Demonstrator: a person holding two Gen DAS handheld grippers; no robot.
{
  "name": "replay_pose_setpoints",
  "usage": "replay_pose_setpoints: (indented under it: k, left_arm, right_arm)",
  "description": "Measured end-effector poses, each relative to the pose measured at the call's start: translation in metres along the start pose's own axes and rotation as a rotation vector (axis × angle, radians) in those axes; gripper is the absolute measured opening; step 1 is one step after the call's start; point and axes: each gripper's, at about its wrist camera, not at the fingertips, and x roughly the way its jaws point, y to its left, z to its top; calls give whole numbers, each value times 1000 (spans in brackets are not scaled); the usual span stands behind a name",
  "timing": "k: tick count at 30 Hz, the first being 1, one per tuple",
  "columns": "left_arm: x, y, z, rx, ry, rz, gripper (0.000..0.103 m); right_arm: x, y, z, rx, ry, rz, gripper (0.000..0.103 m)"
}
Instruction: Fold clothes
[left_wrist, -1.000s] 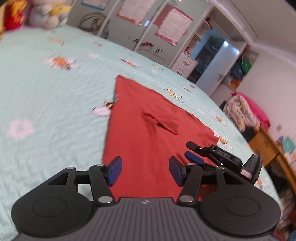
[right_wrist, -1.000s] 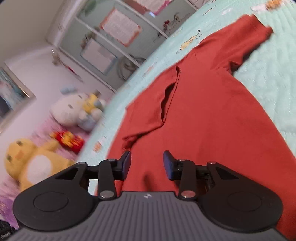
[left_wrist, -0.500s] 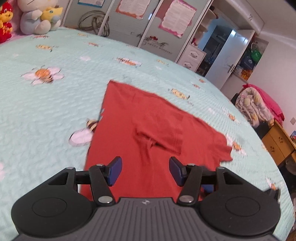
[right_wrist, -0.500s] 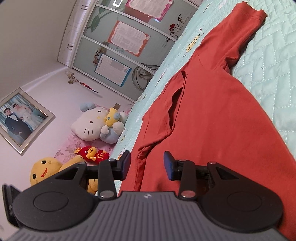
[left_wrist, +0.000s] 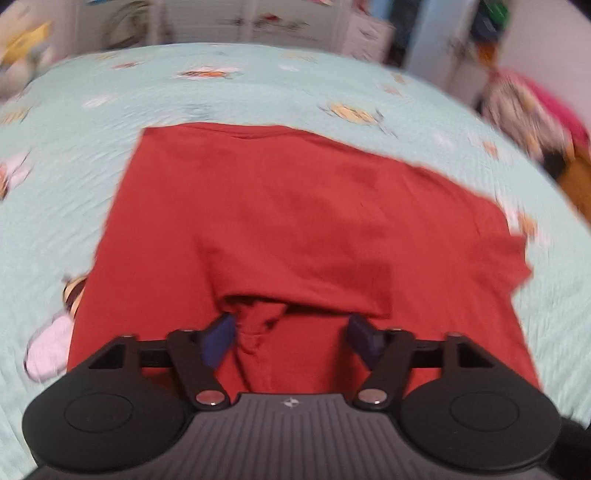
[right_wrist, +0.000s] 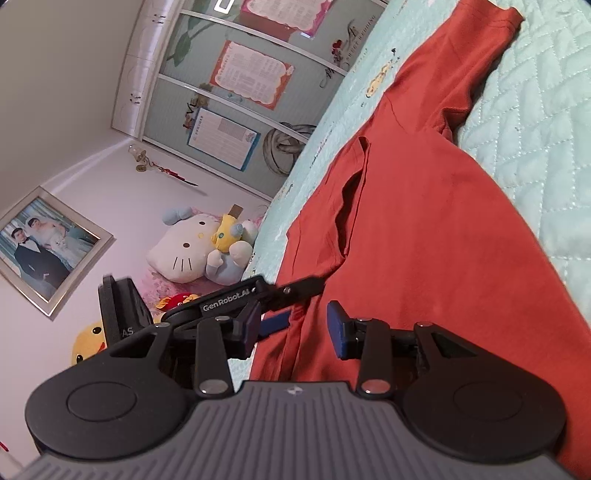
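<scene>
Both pairs of blue-padded fingers are spread apart, gripping nothing. The left gripper (left_wrist: 290, 334) sits low over the red shirt (left_wrist: 295, 221), straddling a bunched fold at its near edge — the right gripper (right_wrist: 291, 328) is tilted, just beside the left one. The shirt lies spread on the pale green quilt (left_wrist: 221, 92), bare bedding all around it. Plush toys (right_wrist: 199, 254) and wardrobe doors (right_wrist: 236, 92) stand beyond.

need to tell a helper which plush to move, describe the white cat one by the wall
Look past the far edge of the mint bedspread, below the framed photo. The white cat plush lies there, the only white toy, hugging a small blue and yellow one.
</scene>
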Motion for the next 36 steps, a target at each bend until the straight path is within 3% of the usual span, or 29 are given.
replay_pose_setpoints:
  k: [4, 10, 13, 15, 16, 18, 20, 23, 25, 27, 32, 36]
  left_arm:
    - [-19, -11, 16, 33, -8, -19, 69]
    - [-32, -27, 40, -19, -110, -80, 66]
    - [-25, -33, 58, -53, -141, -96, 55]
    - [-15, -31, 62, -84, -160, -100, 25]
    - [-6, -28, 62, -102, -167, -95, 18]
    - [18, -21, 59, -125, -140, -92, 12]
    - [42, -14, 47, -145, -111, -99, 11]
    - [48, -6, 17, -133, -235, -148, 12]
    - [47, -6, 5, -109, -301, -155, 13]
    - [48, -2, 5, -142, -310, -177, 14]
    - [51, 10, 3, -222, -328, -255, 14]
    - [52, 9, 1, -223, -345, -261, 14]
  right_arm:
    - [-22, 11, 7, -46, -59, -27, 53]
    - [-51, 11, 18, -68, -172, -87, 54]
    - [-55, -2, 21, -27, -212, -138, 55]
    - [-52, -4, 22, -21, -205, -143, 54]
    - [-51, -3, 23, -23, -198, -139, 51]
    - [-47, 4, 25, -51, -177, -125, 29]
    - [-43, 15, 30, -105, -155, -139, 22]
    - [-34, 33, 39, -199, -130, -185, 16]
    - [-18, 48, 56, -272, -134, -220, 16]
    - [2, 63, 74, -341, -134, -254, 16]
    - [115, 63, 137, -446, -46, -364, 16]
    - [186, 50, 157, -533, -5, -436, 13]
